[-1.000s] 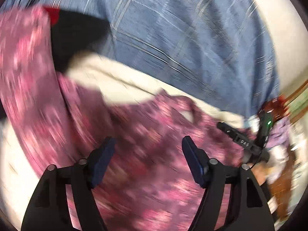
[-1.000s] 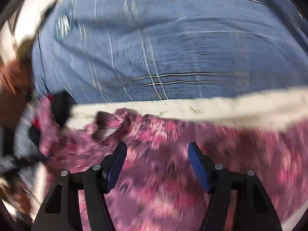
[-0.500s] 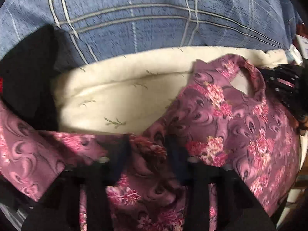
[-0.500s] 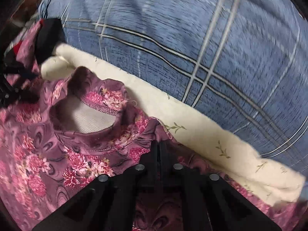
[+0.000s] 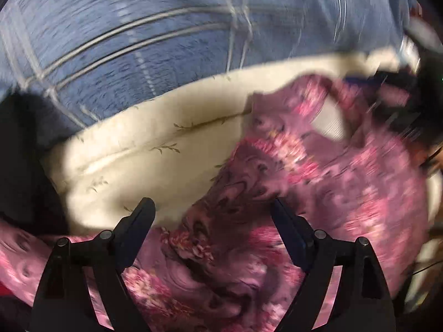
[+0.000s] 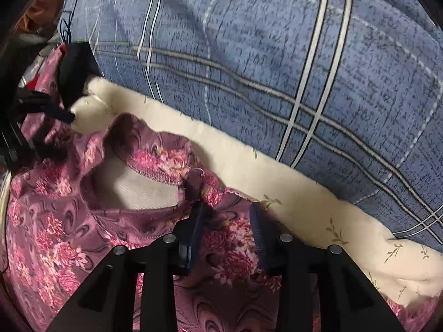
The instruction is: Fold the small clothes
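A small purple top with pink flowers (image 5: 318, 182) lies on a cream blanket (image 5: 155, 149); its neck opening shows in the right wrist view (image 6: 144, 191). My left gripper (image 5: 213, 213) is open, its jaws wide apart over the top's left shoulder. My right gripper (image 6: 228, 215) is open with a narrow gap, its fingers (image 6: 198, 221) straddling the cloth at the right shoulder by the neckline. The top also fills the lower part of the right wrist view (image 6: 69, 238). The left gripper's tip shows at the left edge of the right wrist view (image 6: 59, 113).
A blue plaid quilt (image 6: 277, 69) rises behind the cream blanket (image 6: 318, 207). A dark cloth (image 5: 19, 160) lies at the left in the left wrist view and also shows in the right wrist view (image 6: 74, 69).
Both grippers were shut on the top's shoulders half a second ago and have opened. The left one has opened wide and its view is blurred by motion.
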The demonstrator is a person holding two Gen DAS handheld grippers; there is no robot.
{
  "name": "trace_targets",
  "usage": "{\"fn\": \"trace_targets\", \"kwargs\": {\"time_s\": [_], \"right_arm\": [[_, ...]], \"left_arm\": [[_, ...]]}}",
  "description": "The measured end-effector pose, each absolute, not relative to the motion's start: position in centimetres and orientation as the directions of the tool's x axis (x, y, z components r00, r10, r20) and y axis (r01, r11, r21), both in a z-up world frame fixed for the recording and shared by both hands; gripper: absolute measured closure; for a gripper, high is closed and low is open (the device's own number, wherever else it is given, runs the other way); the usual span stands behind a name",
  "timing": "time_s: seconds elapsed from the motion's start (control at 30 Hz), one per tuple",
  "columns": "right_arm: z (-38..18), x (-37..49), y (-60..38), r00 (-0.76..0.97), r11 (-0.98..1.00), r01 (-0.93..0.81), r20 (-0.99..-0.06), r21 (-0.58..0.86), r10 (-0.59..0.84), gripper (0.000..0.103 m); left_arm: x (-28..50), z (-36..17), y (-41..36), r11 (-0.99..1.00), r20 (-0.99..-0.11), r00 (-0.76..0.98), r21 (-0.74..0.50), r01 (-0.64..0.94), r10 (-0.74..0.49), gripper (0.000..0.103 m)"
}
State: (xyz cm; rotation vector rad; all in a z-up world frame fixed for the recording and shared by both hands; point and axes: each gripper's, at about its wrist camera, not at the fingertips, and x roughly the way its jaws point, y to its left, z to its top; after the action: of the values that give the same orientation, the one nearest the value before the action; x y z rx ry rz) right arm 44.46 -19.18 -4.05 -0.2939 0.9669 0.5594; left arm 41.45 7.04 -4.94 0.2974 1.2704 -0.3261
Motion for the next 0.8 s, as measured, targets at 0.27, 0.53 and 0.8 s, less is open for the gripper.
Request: {"fn": "trace_targets", "kwargs": {"time_s": [0.27,0.53,0.8], "right_arm": [[-4.6,43.2,-21.7,0.466,0.788,-0.608,-0.846,-0.095,0.258,0.050],[-1.1,40.0,-20.0,0.633,0.813,-0.535,-0.746,-0.228,0.208,0.101],[-6.1,43.6,-22.5,0.567,0.899,-0.390,-0.821,-0.197,0.066,0.103]], "left_arm": [[40.4,-5.2,4.9,0.914,-0.947,0.310,0.054,0.402,-0.080,0.039],[40.0,-1.0,3.8,0.950,-0.887,0.461,0.113,0.292,-0.036,0.100],[42.8,-5.7,6.6,0.987,-0.917,0.382,0.149,0.057,0.116,0.103]]}}
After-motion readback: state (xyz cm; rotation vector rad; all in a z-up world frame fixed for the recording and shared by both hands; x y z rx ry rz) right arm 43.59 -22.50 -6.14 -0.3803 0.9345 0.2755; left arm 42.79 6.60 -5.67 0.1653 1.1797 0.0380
